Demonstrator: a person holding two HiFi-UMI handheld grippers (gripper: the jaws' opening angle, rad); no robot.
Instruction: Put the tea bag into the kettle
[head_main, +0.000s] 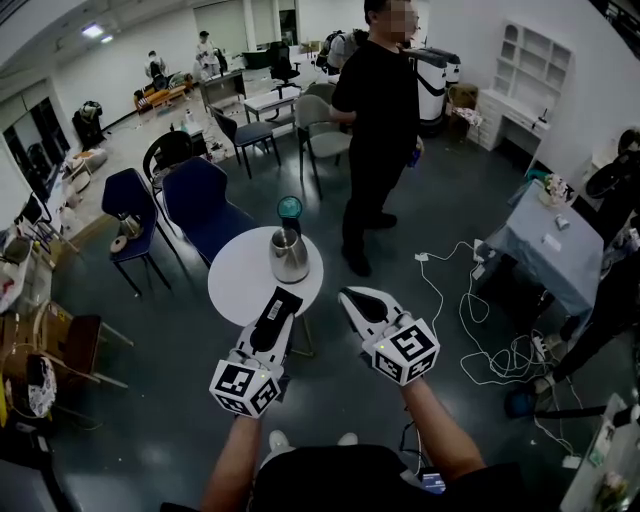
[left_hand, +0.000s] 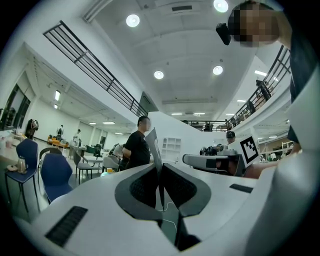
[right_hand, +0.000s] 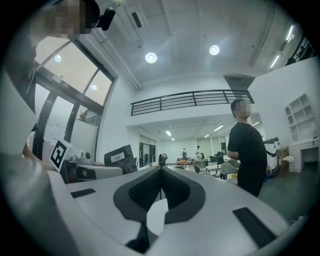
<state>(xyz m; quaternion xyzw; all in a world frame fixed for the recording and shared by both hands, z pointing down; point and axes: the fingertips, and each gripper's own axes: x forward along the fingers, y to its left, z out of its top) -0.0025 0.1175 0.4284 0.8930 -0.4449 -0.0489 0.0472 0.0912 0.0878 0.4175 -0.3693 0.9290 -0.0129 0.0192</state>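
Note:
A steel kettle (head_main: 289, 256) stands on the small round white table (head_main: 238, 285), with a teal lidded cup (head_main: 289, 208) right behind it. My left gripper (head_main: 272, 325) hovers over the table's near edge, shut on a flat dark tea bag sachet (head_main: 279, 303). In the left gripper view the sachet (left_hand: 153, 142) sticks up edge-on from the closed left gripper (left_hand: 159, 169). The right gripper view shows the sachet (right_hand: 120, 158) with a barcode label. My right gripper (head_main: 350, 297) is level with the left one, just off the table's right, shut and empty (right_hand: 161, 170). Neither gripper view shows the kettle.
A person in black (head_main: 378, 130) stands just beyond the table. Two blue chairs (head_main: 205, 205) sit at its far left. White cables (head_main: 470, 310) trail over the floor to the right, near a grey-covered table (head_main: 550, 250). More chairs and desks fill the back.

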